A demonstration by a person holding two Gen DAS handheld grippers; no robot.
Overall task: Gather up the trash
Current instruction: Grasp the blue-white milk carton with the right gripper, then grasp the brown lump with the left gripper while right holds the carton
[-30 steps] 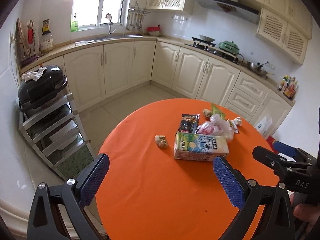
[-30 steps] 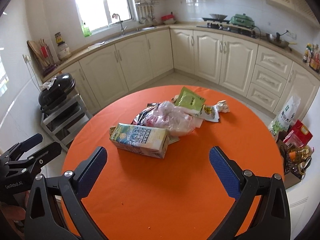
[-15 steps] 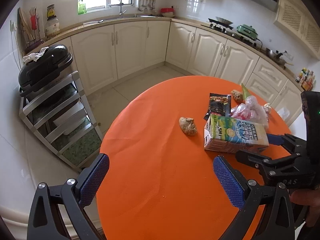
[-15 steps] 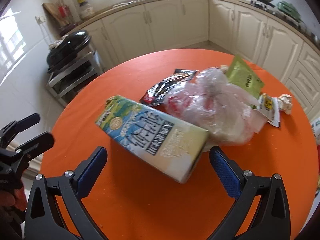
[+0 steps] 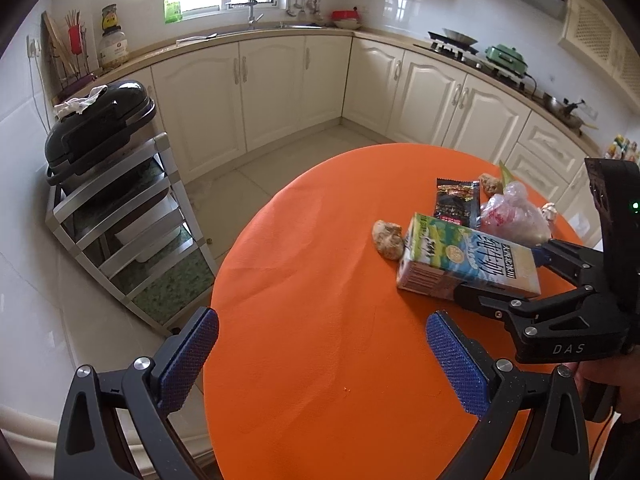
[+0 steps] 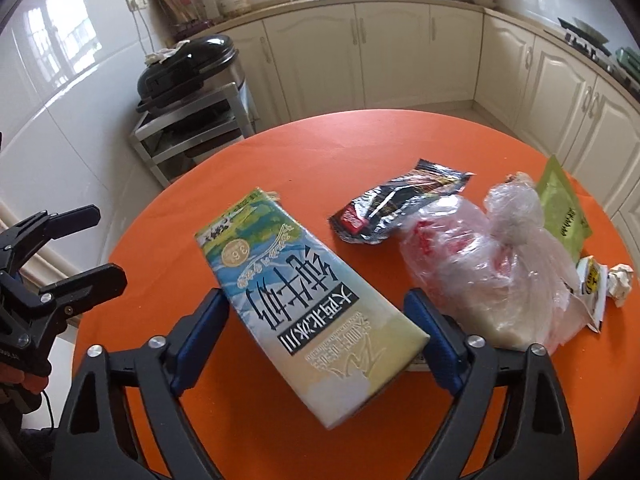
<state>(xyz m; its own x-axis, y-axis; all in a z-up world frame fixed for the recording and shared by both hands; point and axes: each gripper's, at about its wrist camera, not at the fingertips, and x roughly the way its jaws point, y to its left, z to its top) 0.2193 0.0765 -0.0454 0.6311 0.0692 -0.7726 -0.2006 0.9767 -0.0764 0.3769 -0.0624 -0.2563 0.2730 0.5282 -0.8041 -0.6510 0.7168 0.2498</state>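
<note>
A green and blue milk carton lies on the round orange table. My right gripper has its blue pads on both sides of the carton's near end and is closed on it; this shows in the left wrist view too. Behind it lie a black snack wrapper, a clear plastic bag, a green packet and a crumpled paper ball. A brown crumpled lump sits left of the carton. My left gripper is open and empty over the table's near edge.
A black roaster on a metal rack stands on the floor left of the table. Cream kitchen cabinets run along the back walls. The table's near left half is bare orange cloth.
My right gripper has moved in over the carton and closed on its near end. My left gripper has drifted back and left, with the trash now at its right.
</note>
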